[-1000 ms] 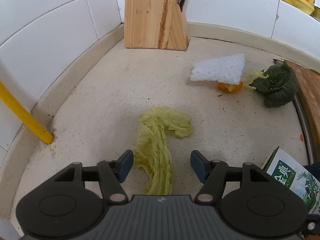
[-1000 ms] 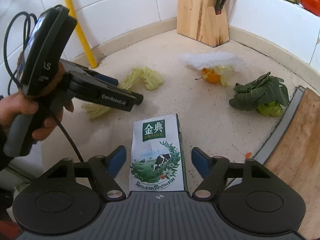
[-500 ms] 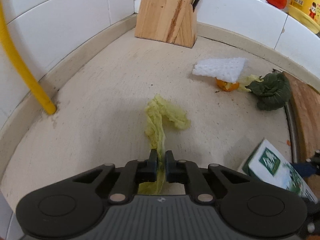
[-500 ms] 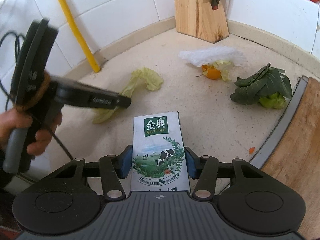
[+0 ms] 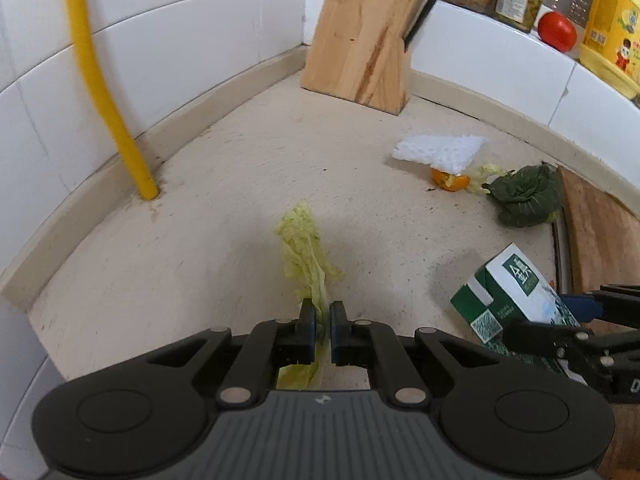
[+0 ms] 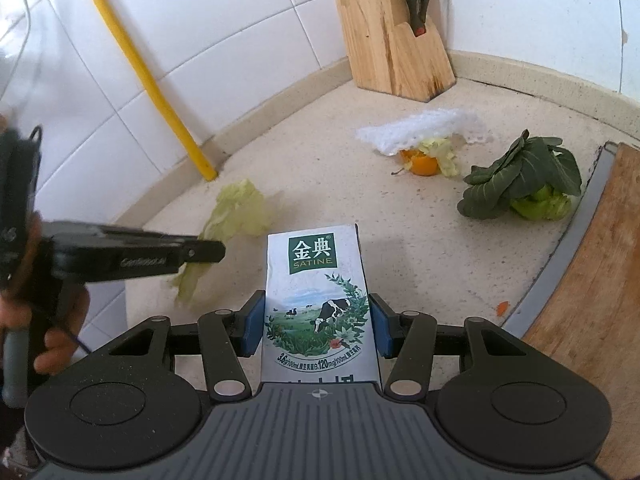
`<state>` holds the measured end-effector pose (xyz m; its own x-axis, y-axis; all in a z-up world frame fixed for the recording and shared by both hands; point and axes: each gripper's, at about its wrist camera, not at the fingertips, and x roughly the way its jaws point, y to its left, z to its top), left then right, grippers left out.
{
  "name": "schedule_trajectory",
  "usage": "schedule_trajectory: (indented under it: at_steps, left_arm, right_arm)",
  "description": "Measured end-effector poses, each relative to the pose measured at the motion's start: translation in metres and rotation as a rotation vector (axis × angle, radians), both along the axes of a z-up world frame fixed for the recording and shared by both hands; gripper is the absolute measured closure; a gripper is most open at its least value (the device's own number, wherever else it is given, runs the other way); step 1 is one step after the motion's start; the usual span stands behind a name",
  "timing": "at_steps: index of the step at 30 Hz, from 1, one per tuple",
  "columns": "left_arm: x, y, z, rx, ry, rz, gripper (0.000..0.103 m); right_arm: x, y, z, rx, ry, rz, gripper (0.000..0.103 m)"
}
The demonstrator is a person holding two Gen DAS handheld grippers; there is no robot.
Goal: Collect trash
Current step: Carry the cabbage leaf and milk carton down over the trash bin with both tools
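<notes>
Pinching a limp pale-green cabbage leaf (image 5: 306, 252), the left gripper (image 5: 322, 322) is clenching it above the speckled beige counter (image 5: 224, 184). At four o'clock, the right gripper (image 6: 316, 330) is grasping a white-and-green milk carton (image 6: 316, 292) by its sides.

A limp, pale yellow-green cabbage leaf (image 5: 310, 256) hangs pinched in the left claw (image 5: 322, 320). A white-and-green milk carton (image 6: 320, 300) sits clamped upright between the right claw's (image 6: 316, 326) pads.

one milk carton (image 6: 318, 300), two grippers (both gripping)
</notes>
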<state>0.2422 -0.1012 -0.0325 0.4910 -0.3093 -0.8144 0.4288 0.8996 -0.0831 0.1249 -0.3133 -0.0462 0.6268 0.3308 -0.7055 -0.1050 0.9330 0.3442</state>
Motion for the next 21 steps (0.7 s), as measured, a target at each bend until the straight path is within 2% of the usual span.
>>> schedule_trajectory:
  at_steps: [7, 21]
  left_arm:
    - [-0.016, 0.018, 0.007, -0.036, -0.021, 0.019, 0.099]
    - [-0.046, 0.061, 0.014, -0.084, -0.037, 0.042, 0.099]
  right_arm:
    - [-0.002, 0.006, 0.005, -0.015, -0.016, -0.011, 0.043]
    - [-0.013, 0.048, 0.014, -0.064, -0.03, -0.007, 0.043]
